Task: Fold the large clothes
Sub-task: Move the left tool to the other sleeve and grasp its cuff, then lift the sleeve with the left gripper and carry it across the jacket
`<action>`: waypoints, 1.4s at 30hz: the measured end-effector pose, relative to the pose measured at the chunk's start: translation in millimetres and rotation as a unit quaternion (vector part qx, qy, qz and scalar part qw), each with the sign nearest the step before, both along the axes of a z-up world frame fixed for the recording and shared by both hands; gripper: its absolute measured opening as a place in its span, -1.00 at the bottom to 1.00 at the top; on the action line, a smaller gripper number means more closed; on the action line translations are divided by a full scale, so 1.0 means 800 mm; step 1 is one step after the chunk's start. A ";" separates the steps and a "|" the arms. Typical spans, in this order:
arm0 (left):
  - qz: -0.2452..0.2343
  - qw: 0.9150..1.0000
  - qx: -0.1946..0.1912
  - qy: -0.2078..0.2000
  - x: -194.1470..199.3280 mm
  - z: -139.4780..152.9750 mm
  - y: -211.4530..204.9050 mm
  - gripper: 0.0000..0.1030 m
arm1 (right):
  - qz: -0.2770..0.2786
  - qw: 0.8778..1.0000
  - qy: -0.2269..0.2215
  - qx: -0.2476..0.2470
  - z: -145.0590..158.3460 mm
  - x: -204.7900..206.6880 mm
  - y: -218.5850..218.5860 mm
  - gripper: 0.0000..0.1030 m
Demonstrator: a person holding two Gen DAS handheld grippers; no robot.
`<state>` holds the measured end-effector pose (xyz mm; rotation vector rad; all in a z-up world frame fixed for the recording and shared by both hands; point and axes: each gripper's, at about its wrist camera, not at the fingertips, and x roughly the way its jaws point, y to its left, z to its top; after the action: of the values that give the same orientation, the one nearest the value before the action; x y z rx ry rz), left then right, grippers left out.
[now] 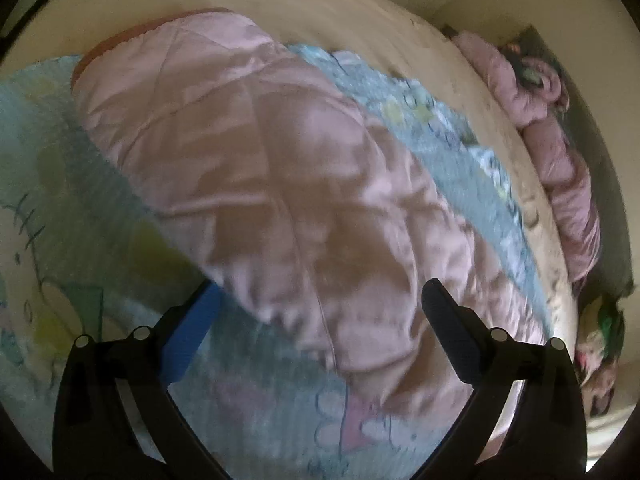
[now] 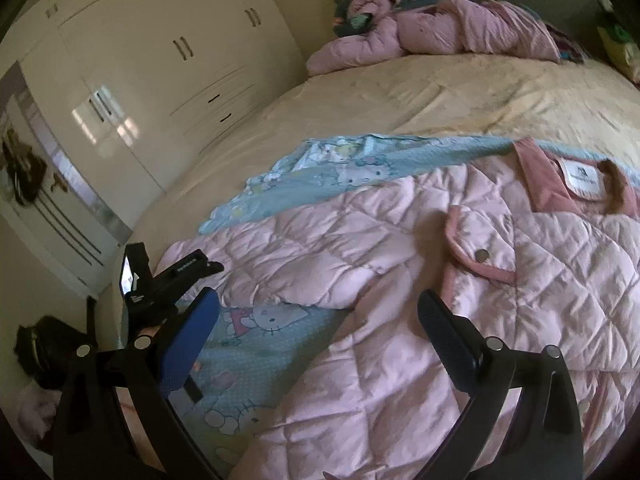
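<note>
A pale pink quilted jacket (image 2: 420, 280) lies spread on a blue cartoon-print blanket (image 2: 320, 168) on the bed. Its darker pink collar and white label (image 2: 580, 178) lie at the far right. One sleeve (image 2: 280, 248) stretches to the left. My right gripper (image 2: 316, 312) hovers open just above the jacket's lower part, holding nothing. In the left wrist view, my left gripper (image 1: 320, 308) is open over a long puffy part of the jacket (image 1: 260, 184), with the fabric lying below its fingers. The image there is blurred. The left gripper's black body (image 2: 160, 284) shows by the sleeve's end.
A second pink jacket (image 2: 440, 28) lies bunched against dark pillows at the head of the bed. Bare beige bedspread (image 2: 440, 96) lies between it and the blanket. White wardrobe doors (image 2: 160, 60) stand to the left. A dark bag (image 2: 44, 352) sits on the floor.
</note>
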<state>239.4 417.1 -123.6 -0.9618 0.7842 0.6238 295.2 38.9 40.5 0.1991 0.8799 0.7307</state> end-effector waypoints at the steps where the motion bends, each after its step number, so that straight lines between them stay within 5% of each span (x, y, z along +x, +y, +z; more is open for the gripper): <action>1: 0.004 1.000 0.001 -0.006 0.000 0.000 0.004 0.82 | -0.005 1.000 0.001 0.002 0.000 0.001 -0.005 0.92; 5: 0.012 0.999 0.013 -0.034 0.001 0.002 0.018 0.68 | -0.025 1.000 0.001 0.012 0.001 0.006 -0.032 0.92; 7: 0.019 0.999 0.017 -0.041 -0.002 0.004 0.027 -0.15 | -0.033 0.999 0.003 0.016 -0.001 0.007 -0.045 0.92; 10: 0.021 0.996 0.011 -0.082 -0.010 0.013 0.034 -0.65 | -0.044 0.999 0.006 0.020 -0.004 0.009 -0.058 0.92; 20: -0.014 0.981 0.065 -0.182 -0.014 0.111 0.000 -0.81 | -0.091 0.994 0.027 0.053 -0.015 0.002 -0.123 0.92; 31: -0.093 0.946 0.111 -0.289 -0.020 0.221 -0.096 -0.82 | -0.156 0.983 0.045 0.083 -0.028 -0.028 -0.211 0.92; 42: -0.210 0.908 0.157 -0.326 0.005 0.272 -0.224 -0.82 | -0.198 0.973 0.071 0.098 -0.050 -0.050 -0.286 0.92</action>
<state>243.4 238.0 94.0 -0.6111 0.2557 0.0236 255.2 -189.5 0.4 0.5931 0.8689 0.4310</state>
